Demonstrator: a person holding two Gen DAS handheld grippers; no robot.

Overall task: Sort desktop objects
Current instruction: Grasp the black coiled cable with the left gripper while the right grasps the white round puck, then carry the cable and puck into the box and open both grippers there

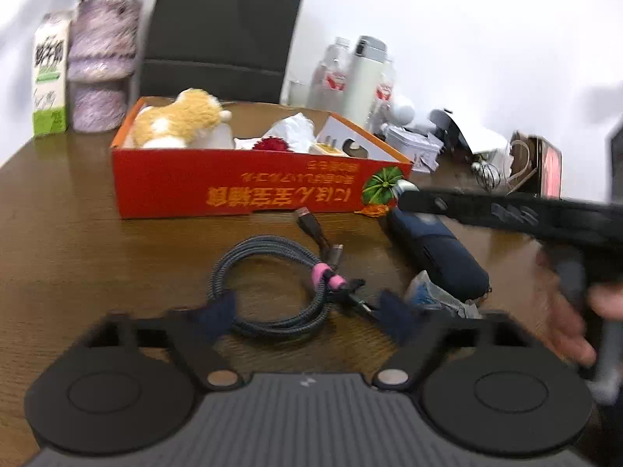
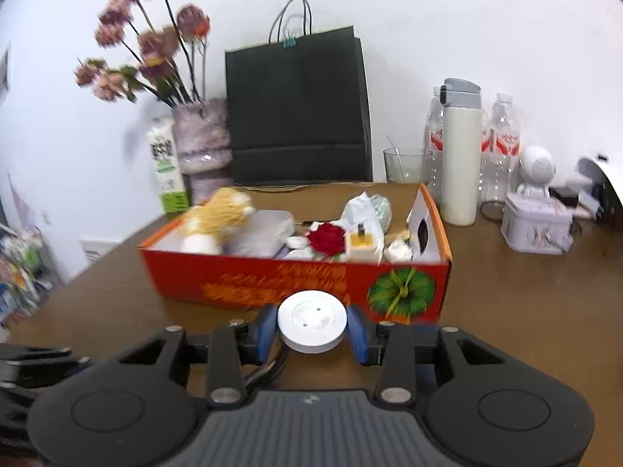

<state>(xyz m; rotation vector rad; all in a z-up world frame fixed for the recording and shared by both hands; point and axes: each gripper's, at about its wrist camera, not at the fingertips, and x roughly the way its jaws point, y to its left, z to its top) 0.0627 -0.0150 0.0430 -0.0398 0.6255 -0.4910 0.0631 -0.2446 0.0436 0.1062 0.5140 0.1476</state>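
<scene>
In the left wrist view a coiled grey braided cable [image 1: 272,284] with pink ties lies on the brown table [image 1: 78,233]. My left gripper [image 1: 307,311] is open just over its near side, and its blue pads [image 1: 216,311] do not press on it. A dark blue case [image 1: 436,249] lies to the right. Beyond stands the red box [image 1: 253,183] with a plush toy [image 1: 183,116]. My right gripper [image 2: 311,327] is shut on a white round disc [image 2: 311,321] in front of the red box [image 2: 296,276]; from the left wrist it shows as a black bar [image 1: 506,214].
A black paper bag [image 2: 298,109], flower vase [image 2: 202,140] and milk carton [image 2: 167,171] stand behind the box. Bottles and a white flask [image 2: 461,155], a glass [image 2: 405,165] and a white tin [image 2: 537,225] fill the back right. A crumpled wrapper [image 1: 436,295] lies by the blue case.
</scene>
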